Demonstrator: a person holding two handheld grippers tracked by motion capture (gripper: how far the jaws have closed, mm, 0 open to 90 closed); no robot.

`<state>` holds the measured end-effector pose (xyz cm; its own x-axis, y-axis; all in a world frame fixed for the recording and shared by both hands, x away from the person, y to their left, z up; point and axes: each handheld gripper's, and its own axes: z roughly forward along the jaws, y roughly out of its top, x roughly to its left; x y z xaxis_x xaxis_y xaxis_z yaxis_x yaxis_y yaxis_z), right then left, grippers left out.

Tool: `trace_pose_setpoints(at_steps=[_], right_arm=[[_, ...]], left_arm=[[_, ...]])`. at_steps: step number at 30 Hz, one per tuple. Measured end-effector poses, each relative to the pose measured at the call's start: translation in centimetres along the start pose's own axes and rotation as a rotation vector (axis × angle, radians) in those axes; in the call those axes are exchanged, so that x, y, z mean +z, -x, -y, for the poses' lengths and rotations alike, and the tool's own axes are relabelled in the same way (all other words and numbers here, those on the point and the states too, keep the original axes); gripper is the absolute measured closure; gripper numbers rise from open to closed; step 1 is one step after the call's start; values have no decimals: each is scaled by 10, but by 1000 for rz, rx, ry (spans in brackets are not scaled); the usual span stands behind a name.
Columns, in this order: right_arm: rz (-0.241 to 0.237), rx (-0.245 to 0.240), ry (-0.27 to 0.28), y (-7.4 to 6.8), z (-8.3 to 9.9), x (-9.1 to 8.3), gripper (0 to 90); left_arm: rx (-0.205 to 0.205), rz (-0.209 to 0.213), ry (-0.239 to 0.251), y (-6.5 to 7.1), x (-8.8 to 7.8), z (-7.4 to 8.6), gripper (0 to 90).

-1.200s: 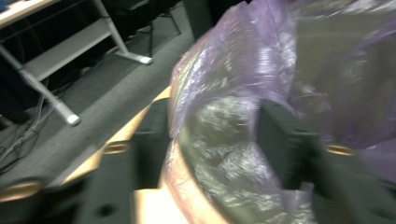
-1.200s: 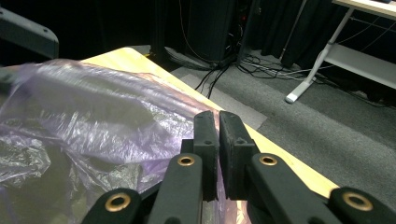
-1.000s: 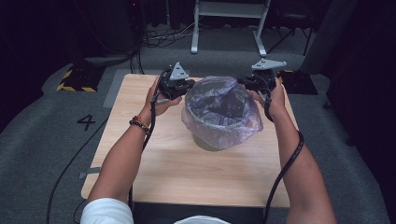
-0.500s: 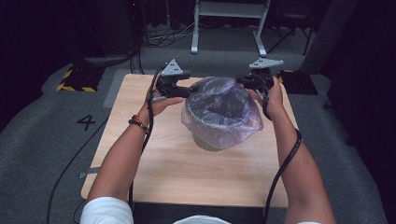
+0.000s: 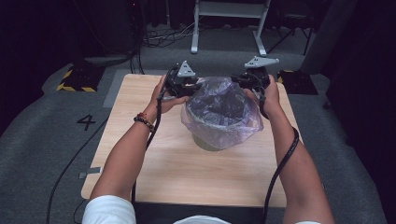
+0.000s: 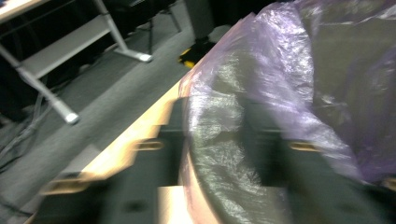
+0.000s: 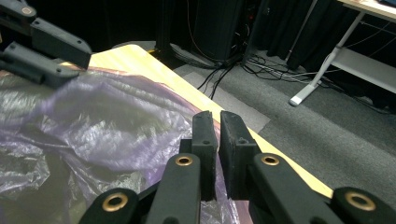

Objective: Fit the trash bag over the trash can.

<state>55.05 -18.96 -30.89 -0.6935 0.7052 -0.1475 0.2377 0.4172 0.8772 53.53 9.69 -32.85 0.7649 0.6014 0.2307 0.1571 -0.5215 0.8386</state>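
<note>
Your bin [image 5: 212, 140] stands upright near the middle of the wooden bench [image 5: 140, 116], a little toward the far edge. A thin purple plastic bag [image 5: 219, 109] lines it. The film is draped over the rim and hangs down the outside wall on the near side, crumpled and loose. Inside, the bag sags into a dark hollow; whether anything lies in it you cannot tell from above.

Your left gripper [image 5: 189, 86] sits at the far left of the rim, your right gripper [image 5: 247, 84] at the far right, the bin between them.

In the left gripper view the picture is blurred. The bag [image 6: 261, 102] billows over the curved rim of the bin [image 6: 201, 196], and the two dark jaws stand on either side of a fold of film. They have just been closing, with the film between them; whether the pads already press on it you cannot tell.

In the right gripper view the right gripper [image 7: 216, 126] has its jaws drawn almost together, only a thin slit between them. The purple bag [image 7: 107, 130] reaches their base, though the tips stand clear above it. The left gripper [image 7: 51, 53] shows across the bag at the upper left.
</note>
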Motion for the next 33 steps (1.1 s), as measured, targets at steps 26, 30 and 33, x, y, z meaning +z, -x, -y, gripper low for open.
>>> trace_pose_setpoints(at_steps=[26,30,33], right_arm=[[22,112,-75,25,20,11,850],[15,161,-78,34,30,11,844],[19,166,-67,37,38,7,806]], left_arm=[[-162,77,129,-25,12,29,900],[-184,63,124,-26,15,35,900],[-192,47,123,-26,15,41,900]])
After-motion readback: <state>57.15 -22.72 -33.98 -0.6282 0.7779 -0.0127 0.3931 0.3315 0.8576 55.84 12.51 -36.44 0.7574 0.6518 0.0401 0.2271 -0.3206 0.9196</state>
